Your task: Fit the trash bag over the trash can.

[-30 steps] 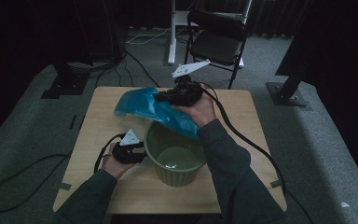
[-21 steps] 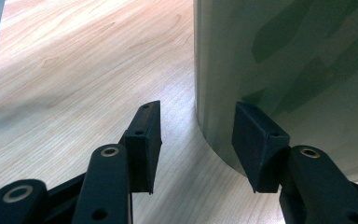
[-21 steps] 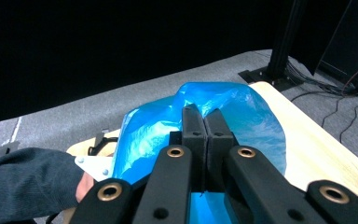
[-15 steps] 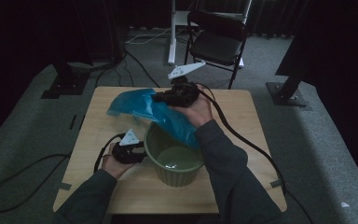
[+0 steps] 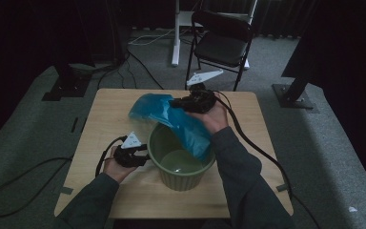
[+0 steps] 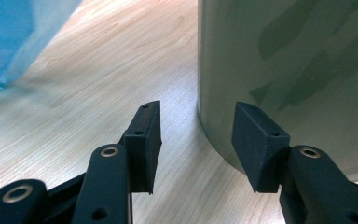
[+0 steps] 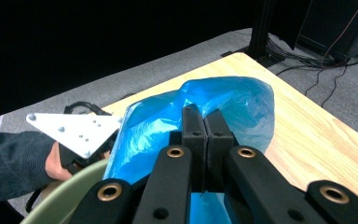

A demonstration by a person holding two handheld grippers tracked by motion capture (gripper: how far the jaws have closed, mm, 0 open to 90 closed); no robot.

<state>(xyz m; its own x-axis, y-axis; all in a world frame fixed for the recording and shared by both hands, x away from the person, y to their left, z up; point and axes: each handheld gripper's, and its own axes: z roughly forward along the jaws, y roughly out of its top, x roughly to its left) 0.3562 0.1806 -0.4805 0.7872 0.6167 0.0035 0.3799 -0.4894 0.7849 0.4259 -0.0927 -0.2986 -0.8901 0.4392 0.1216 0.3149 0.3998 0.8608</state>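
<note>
At centre frame, the right hand-held gripper [image 5: 178, 103] is clenching the crinkled blue plastic bag [image 5: 171, 119], whose long axis is slanting down-right into the green ribbed ceramic bowl [image 5: 178, 162]; the left hand-held gripper [image 5: 145, 155], released, is waiting at the bowl's left wall on the counter [image 5: 105, 109].

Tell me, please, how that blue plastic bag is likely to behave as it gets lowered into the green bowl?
Probably floppy: the blue bag sags from the right gripper into the green bowl. It looks thin and crinkled, so likely light, and may billow instead of settling.
</note>
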